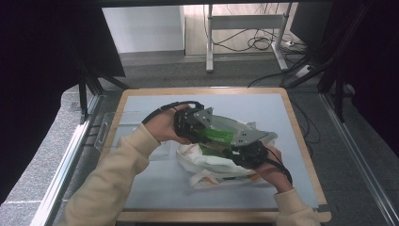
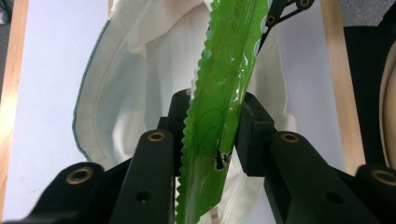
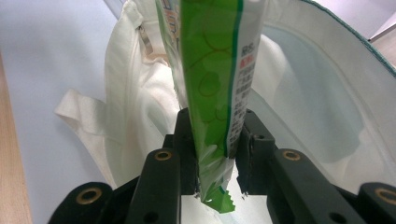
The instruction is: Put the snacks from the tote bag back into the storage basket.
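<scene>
1. A person sits at a counter (image 1: 291, 141) with a pale blue top and a light wooden rim; both forearms, in cream sleeves, come in from the 6 o'clock edge of the high view.
2. Each hand holds a black two-jaw tool. The left tongs (image 1: 200, 129) sit just left of the counter's centre, and the right tongs (image 1: 235, 148) sit just to the right, toward 4 o'clock from the left ones.
3. Between them is a glossy bright green plastic snack packet (image 1: 217, 136) with a zigzag-cut edge, held above a white cloth tote bag (image 1: 202, 162).
4. In the left gripper view, the left tongs (image 2: 212, 133) are clenched on the packet (image 2: 224, 84): both black pads press its sides, and its serrated edge runs up toward 12 o'clock.
5. In the right gripper view, the right tongs (image 3: 212, 140) are likewise clamped on the packet (image 3: 210, 70) near its sealed end, with a small green corner poking out below the pads at 6 o'clock. Small print and a white panel show on the packet's right side.
6. The tote bag (image 3: 140, 102) lies crumpled on the counter at its centre, its mouth gaping behind the packet and its straps trailing toward 6 o'clock in the high view.
7. A clear plastic tray (image 1: 110, 129) sits at the counter's 9 o'clock edge.
</scene>
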Demonstrator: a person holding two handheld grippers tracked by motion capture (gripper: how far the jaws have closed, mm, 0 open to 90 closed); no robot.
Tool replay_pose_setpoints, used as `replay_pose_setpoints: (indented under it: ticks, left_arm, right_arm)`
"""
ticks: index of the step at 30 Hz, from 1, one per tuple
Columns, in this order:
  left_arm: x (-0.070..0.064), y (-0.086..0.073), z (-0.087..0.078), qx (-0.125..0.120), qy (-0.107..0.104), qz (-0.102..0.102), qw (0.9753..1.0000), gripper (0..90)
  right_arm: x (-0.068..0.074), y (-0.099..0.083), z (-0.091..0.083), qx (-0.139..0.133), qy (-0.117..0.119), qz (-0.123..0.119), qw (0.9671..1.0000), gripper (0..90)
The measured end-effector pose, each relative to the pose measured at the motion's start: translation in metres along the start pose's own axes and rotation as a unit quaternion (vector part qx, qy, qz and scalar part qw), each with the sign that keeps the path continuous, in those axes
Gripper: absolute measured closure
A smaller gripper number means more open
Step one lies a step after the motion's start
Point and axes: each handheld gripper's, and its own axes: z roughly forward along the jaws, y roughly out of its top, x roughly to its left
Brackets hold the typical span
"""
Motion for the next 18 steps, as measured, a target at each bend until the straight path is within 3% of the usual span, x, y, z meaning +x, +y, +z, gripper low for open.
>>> replay_pose_setpoints:
  ticks: [6,10,12,18]
  left_arm:
    - [0.0012,-0.0035,0.0028,0.01,-0.009,0.002,0.9999,73.0]
    - [-0.0013,-0.0031,0.0079,0.026,-0.002,0.009,0.9996,64.3]
    - [-0.0018,-0.0033,0.0091,0.028,0.003,0.014,0.9995,71.1]
    - [-0.0001,-0.0044,0.0081,0.024,0.013,0.014,0.9995,76.2]
  right_arm:
    - [0.0002,-0.0001,0.0017,-0.001,0.0,0.001,1.0,71.2]
    - [-0.0001,-0.0008,0.0022,-0.006,0.0,0.003,1.0,71.8]
    - [0.0002,-0.0004,0.0017,-0.006,0.0,-0.003,1.0,71.8]
    - [-0.0008,-0.0011,0.0013,-0.012,0.009,0.007,0.9999,71.4]
